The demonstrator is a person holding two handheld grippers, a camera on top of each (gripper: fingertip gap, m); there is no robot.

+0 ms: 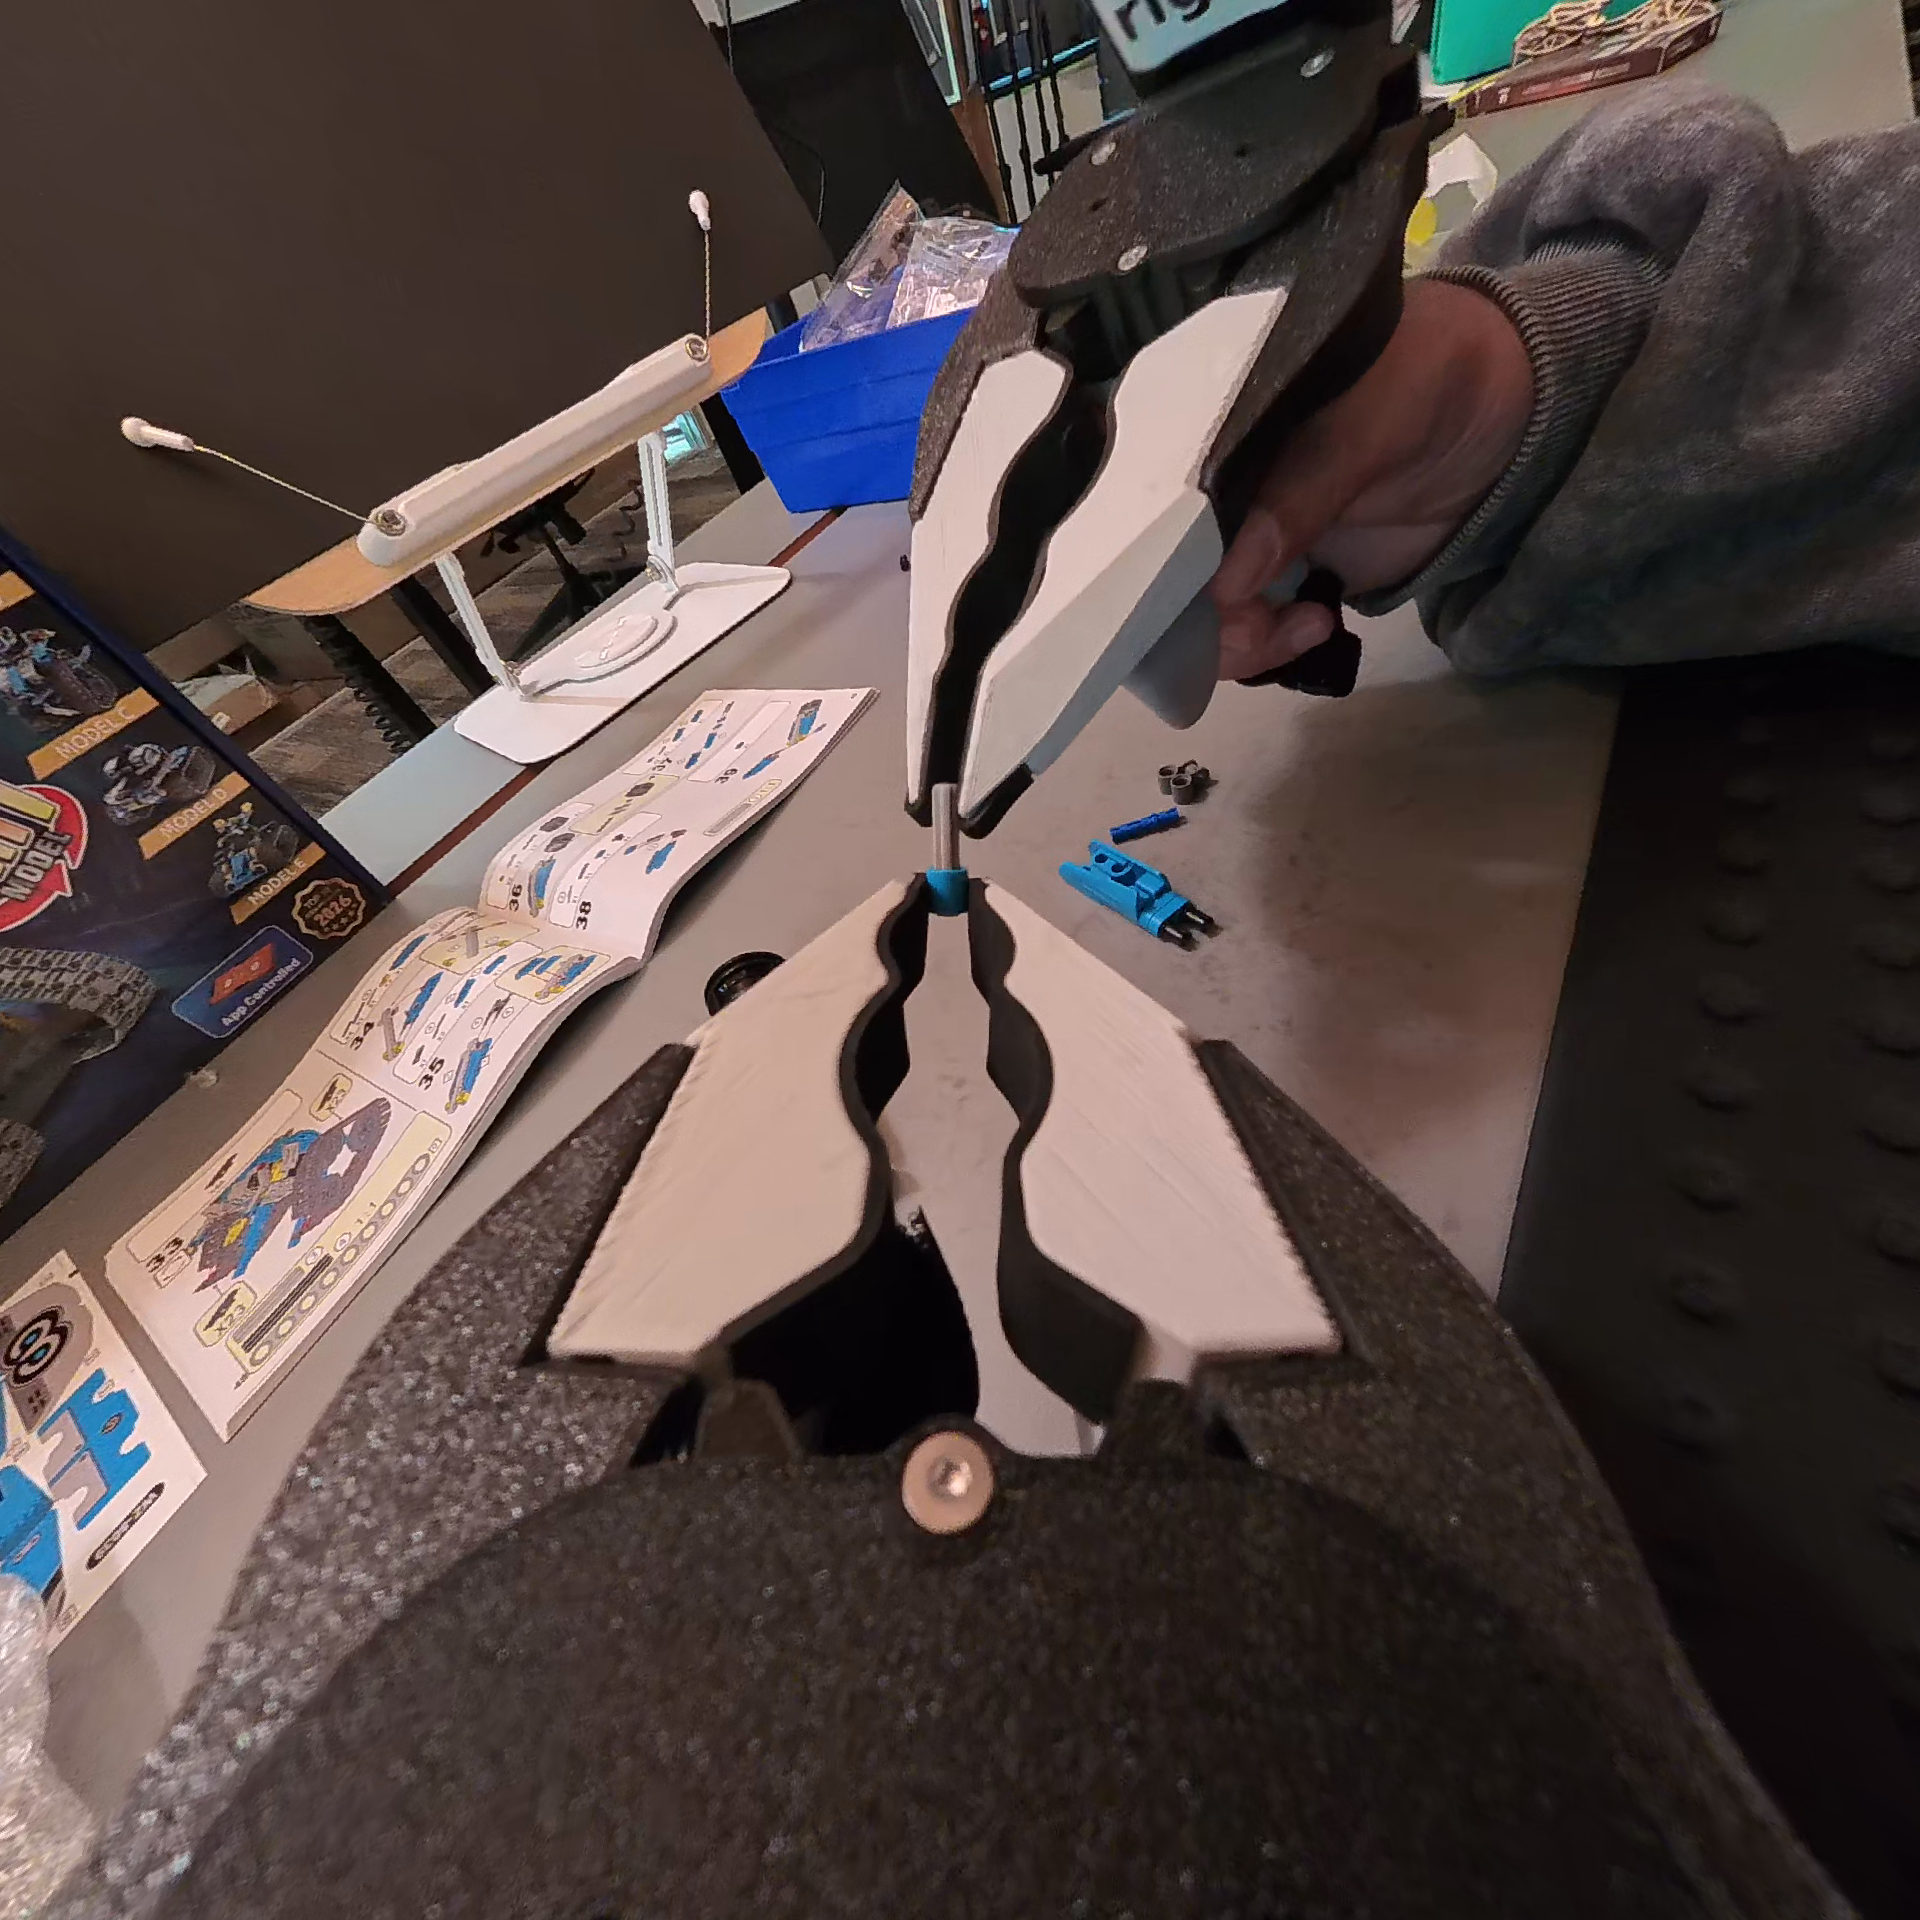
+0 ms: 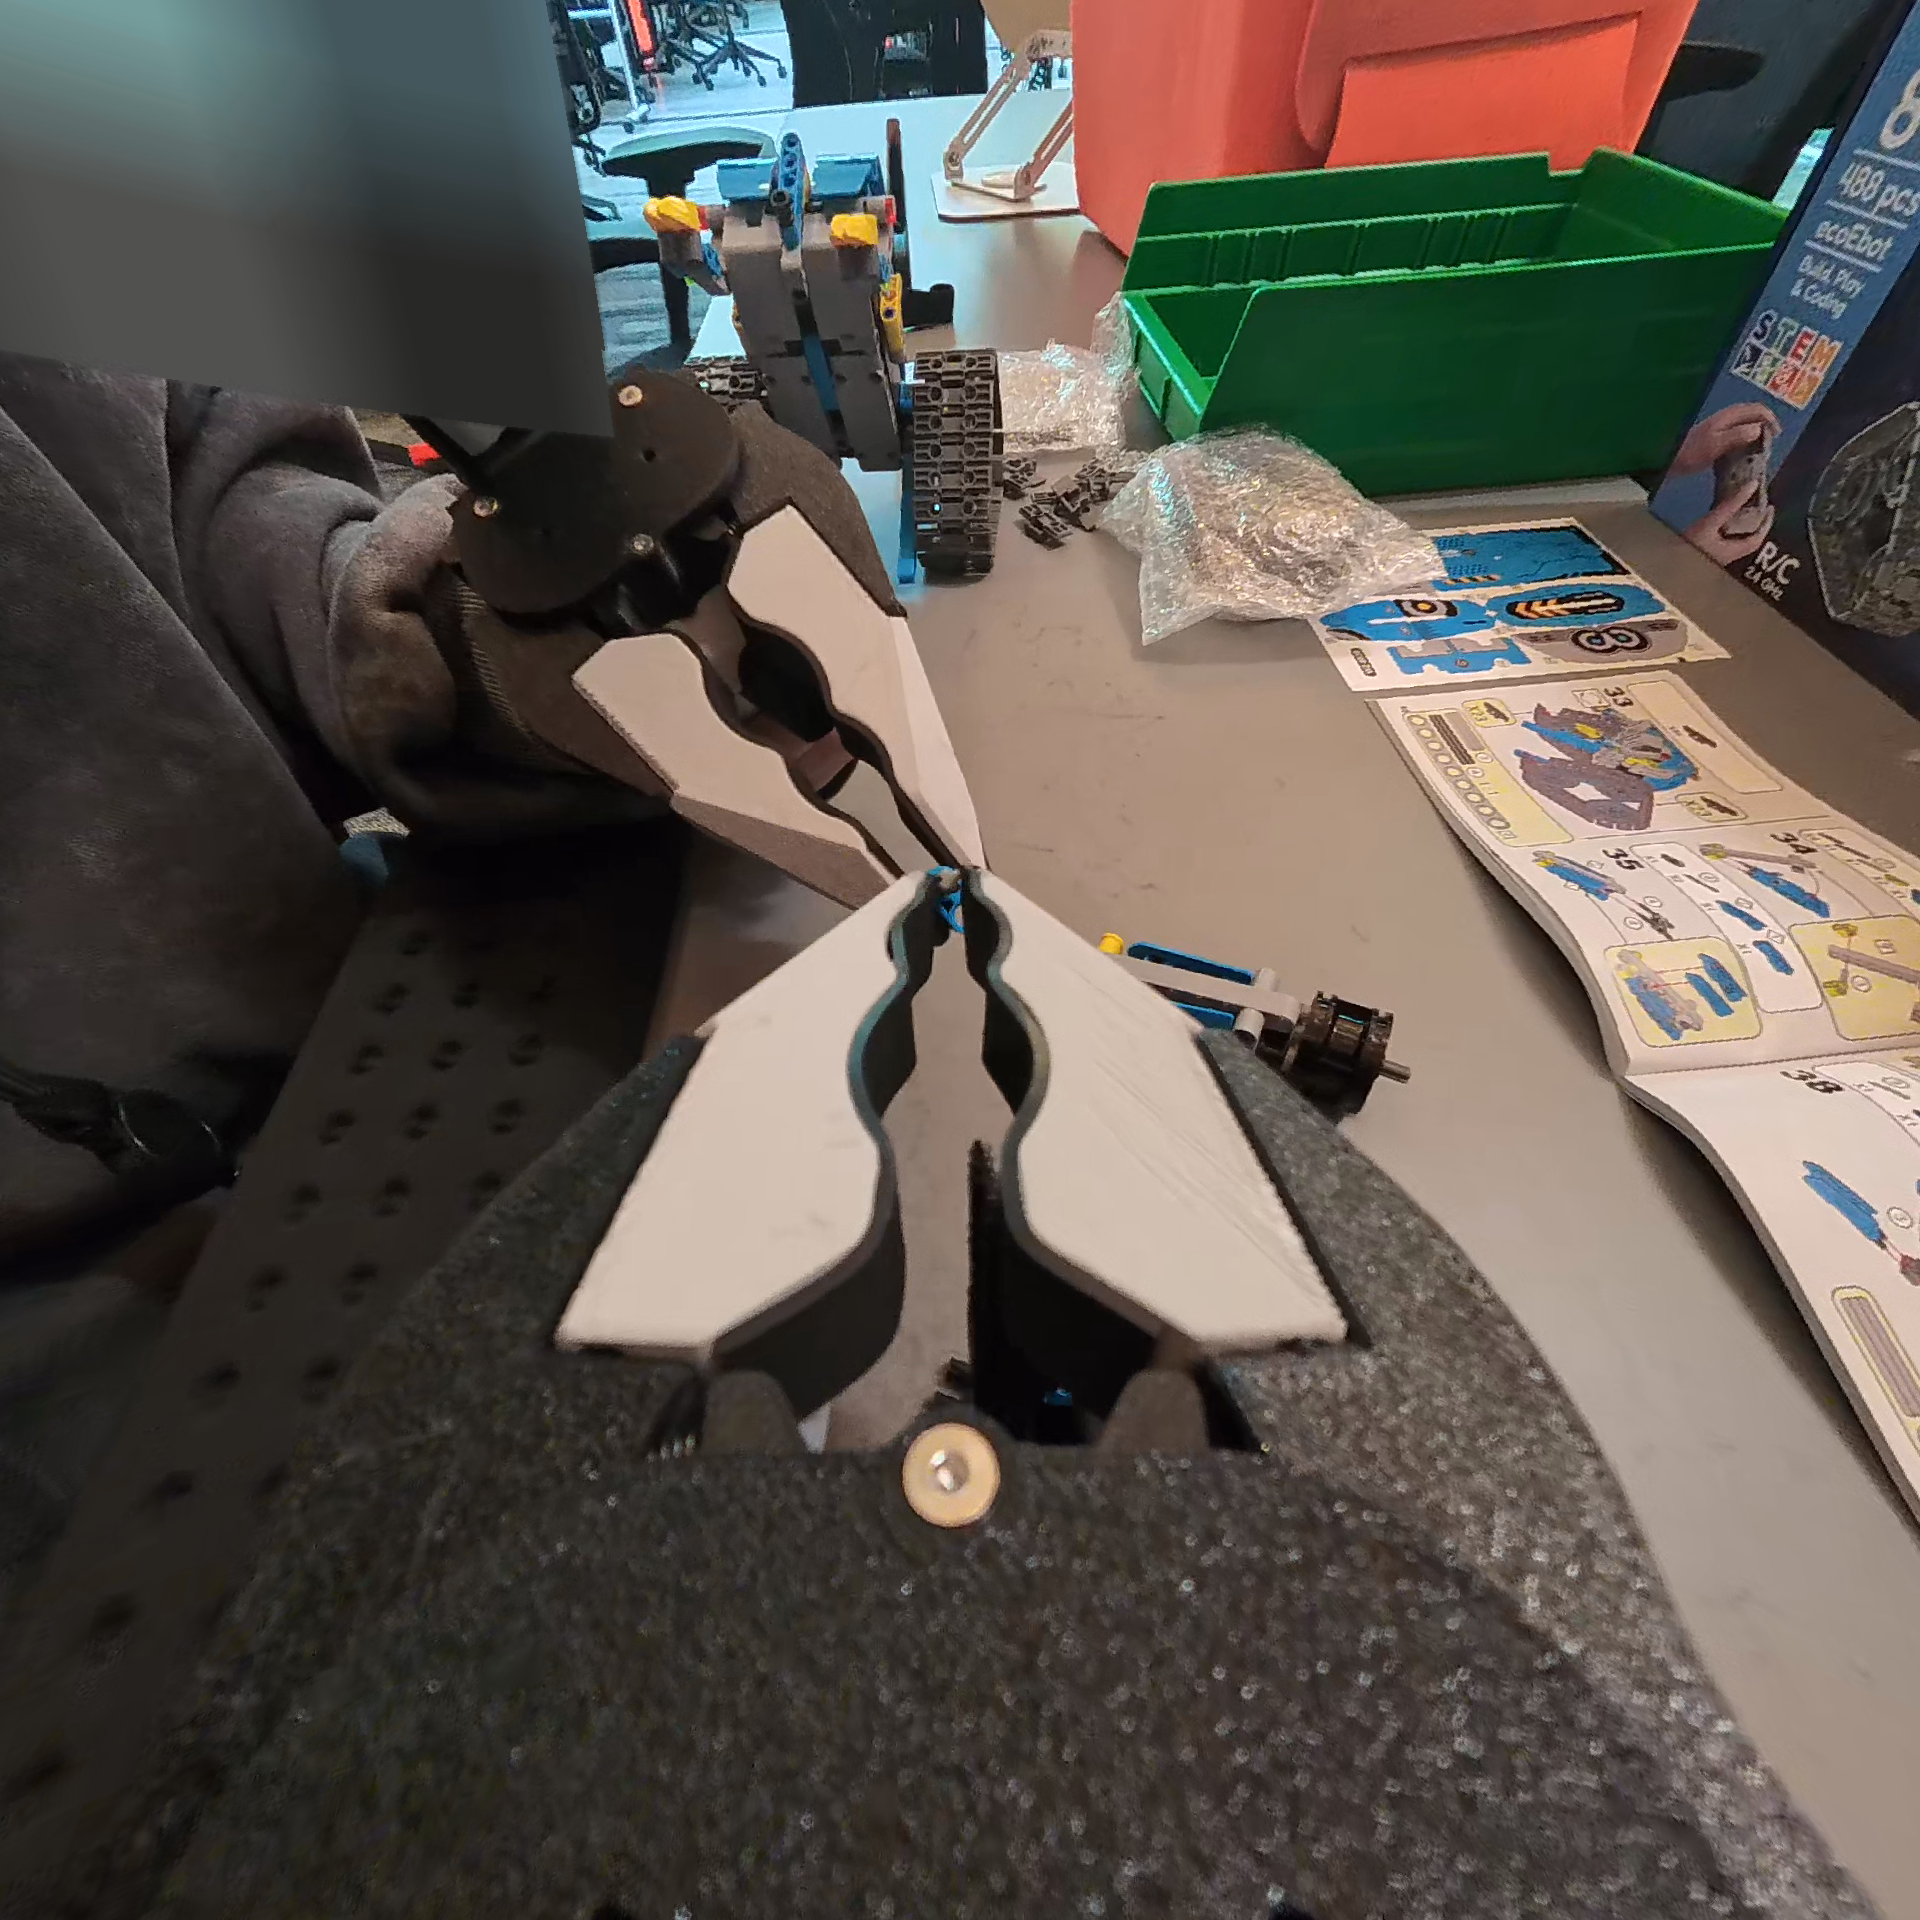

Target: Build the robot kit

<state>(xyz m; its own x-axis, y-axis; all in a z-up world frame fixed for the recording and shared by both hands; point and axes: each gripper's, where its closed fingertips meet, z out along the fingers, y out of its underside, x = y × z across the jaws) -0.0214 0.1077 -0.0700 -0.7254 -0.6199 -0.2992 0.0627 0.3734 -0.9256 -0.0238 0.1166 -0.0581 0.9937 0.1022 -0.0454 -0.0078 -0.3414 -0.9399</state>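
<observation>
Left wrist view: the left gripper (image 1: 945, 902) is clenched on a blue bush (image 1: 947, 894); the grey axle (image 1: 941, 823) in it is pinched by the right gripper (image 1: 943, 821).

Right wrist view: the right gripper (image 2: 951, 883) is clamped on the axle tip. Both parts are best kept coaxial, above the table (image 2: 1195, 790), with force applied straight.

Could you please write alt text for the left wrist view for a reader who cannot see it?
The left claw grips a small blue connector while the right claw pinches the grey axle rising from it, above a grey table with an open instruction booklet.
</observation>
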